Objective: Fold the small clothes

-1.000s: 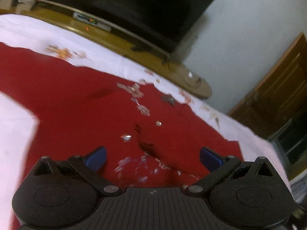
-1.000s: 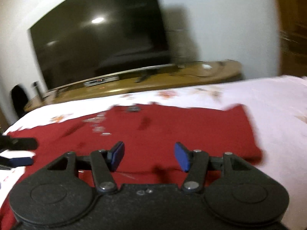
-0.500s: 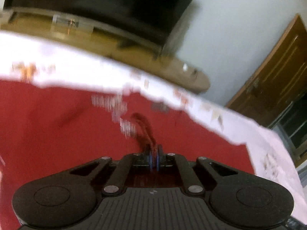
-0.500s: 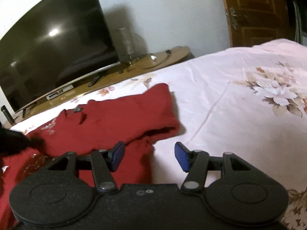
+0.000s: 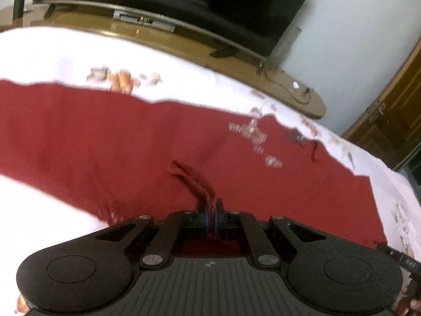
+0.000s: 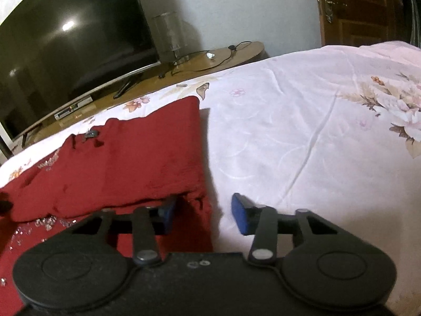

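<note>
A dark red knitted garment (image 5: 131, 137) with small sparkly beads lies spread on a white floral bedsheet (image 6: 302, 131). My left gripper (image 5: 211, 210) is shut on a pinched ridge of the red fabric near its near edge. In the right wrist view the garment (image 6: 147, 163) has one part folded over, with its right edge near the middle of the frame. My right gripper (image 6: 202, 212) is open over that edge; its left fingertip (image 6: 167, 212) sits at the fold's lip and its right fingertip (image 6: 240, 213) is over bare sheet.
A wooden TV stand (image 6: 210, 60) with a large dark television (image 6: 65, 31) runs along the far side of the bed. A set-top box (image 5: 143, 21) sits under the screen. A wooden door (image 6: 355, 8) is at the far right.
My left gripper went from open to shut on the red fabric and has lifted a ridge of it. My right gripper swung right to the garment's right edge and stays open.
</note>
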`<state>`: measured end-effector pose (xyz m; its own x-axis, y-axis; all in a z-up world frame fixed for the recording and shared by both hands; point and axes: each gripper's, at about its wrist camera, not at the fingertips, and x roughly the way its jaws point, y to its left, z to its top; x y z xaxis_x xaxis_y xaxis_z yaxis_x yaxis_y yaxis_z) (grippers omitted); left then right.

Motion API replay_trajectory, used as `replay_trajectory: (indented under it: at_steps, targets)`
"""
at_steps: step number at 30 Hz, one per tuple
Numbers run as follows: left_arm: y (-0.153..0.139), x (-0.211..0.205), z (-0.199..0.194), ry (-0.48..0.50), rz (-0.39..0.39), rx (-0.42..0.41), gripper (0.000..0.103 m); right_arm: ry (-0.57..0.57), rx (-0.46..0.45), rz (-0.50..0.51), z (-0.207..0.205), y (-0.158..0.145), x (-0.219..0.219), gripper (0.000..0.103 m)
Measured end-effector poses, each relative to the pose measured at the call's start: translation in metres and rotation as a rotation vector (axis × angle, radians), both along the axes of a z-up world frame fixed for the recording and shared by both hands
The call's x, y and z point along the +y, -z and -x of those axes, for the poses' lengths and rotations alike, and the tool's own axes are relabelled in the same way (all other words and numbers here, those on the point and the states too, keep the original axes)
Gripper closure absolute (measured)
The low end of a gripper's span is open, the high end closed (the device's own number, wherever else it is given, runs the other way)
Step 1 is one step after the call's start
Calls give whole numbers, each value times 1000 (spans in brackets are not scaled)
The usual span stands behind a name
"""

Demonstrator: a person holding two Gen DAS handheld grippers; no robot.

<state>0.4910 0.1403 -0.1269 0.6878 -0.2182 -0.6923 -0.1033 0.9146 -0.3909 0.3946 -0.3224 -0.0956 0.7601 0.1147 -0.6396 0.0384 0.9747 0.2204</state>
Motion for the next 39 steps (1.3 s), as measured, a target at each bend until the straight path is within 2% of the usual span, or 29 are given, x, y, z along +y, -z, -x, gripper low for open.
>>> replay_trajectory:
  at_steps: [3, 6, 8, 9, 10, 11, 12, 13, 14, 15, 17, 18, 19, 21, 23, 24, 25, 26, 27, 30, 33, 34, 35, 36, 37, 38, 39]
  targets:
    - [3, -1, -1, -8, 6, -8, 100, -13, -1, -3, 1, -4, -1, 62]
    - [4, -2, -2, 0, -4, -13, 100, -32, -85, -64, 11, -19, -7, 43]
    - [5, 0, 2, -4, 2, -16, 100, -41, -109, -56, 6, -23, -5, 40]
    - [3, 1, 1, -7, 3, -17, 100, -41, -89, -59, -2, -21, -4, 43]
    - [3, 0, 1, -8, 2, -19, 100, -36, -64, -77, -10, -17, -6, 51]
    - [2, 0, 4, -10, 2, -23, 100, -30, -32, -110, -20, -12, -10, 65]
    - [1, -1, 5, -16, 2, -35, 100, -22, 3, -140, -29, -4, -14, 73]
    - [-2, -2, 8, -24, -2, -72, 100, -18, 30, -158, -36, 3, -18, 86]
    - [-7, -3, 13, -31, -6, -117, 100, -27, 22, -169, -37, 4, -20, 92]
    - [-9, -6, 14, -38, -35, -127, 100, -34, 9, -171, -35, 1, -22, 93]
    - [-2, -12, 8, -35, -88, -78, 100, -46, -44, -108, -25, -9, -19, 96]
    - [5, -14, 7, -34, -93, -67, 100, -45, -29, -70, -26, -5, -16, 96]
    - [4, -14, 8, -35, -96, -78, 100, -48, 7, -49, -31, 2, -14, 95]
    - [0, -11, 10, -39, -72, -86, 100, -66, 14, -60, -37, 2, -16, 89]
    - [-4, -4, 13, -47, -57, -105, 98, -59, -24, -90, -39, -8, -23, 60]
    - [-6, -3, 14, -55, -62, -112, 91, -51, -57, -95, -41, -12, -27, 55]
    - [-8, 0, 13, -67, -65, -122, 57, -46, -80, -103, -45, -16, -31, 54]
    - [-11, 3, 12, -93, -73, -138, 16, -40, -85, -126, -53, -17, -36, 54]
    - [-15, 4, 13, -128, -89, -171, 8, -35, -85, -164, -63, -17, -41, 54]
    - [-20, 7, 4, -137, -88, -192, 9, -26, -97, -212, -92, -14, -48, 55]
    - [-13, 0, -14, -101, -140, -144, 9, -37, -77, -230, -115, -3, -47, 56]
    - [-8, -3, -20, -86, -153, -123, 20, -46, -68, -239, -122, 0, -45, 56]
    - [-2, -6, -26, -68, -164, -89, 45, -53, -57, -247, -128, 3, -43, 56]
    - [2, -13, -30, -63, -219, -76, 53, -63, -45, -256, -133, 6, -41, 57]
    - [3, -19, -30, -40, -271, -88, 79, -71, -38, -258, -136, 9, -38, 63]
    - [1, -19, -31, -26, -263, -96, 94, -83, -29, -248, -139, 10, -35, 92]
    - [-2, -18, -29, -46, -251, -104, 94, -113, -12, -227, -142, 11, -30, 94]
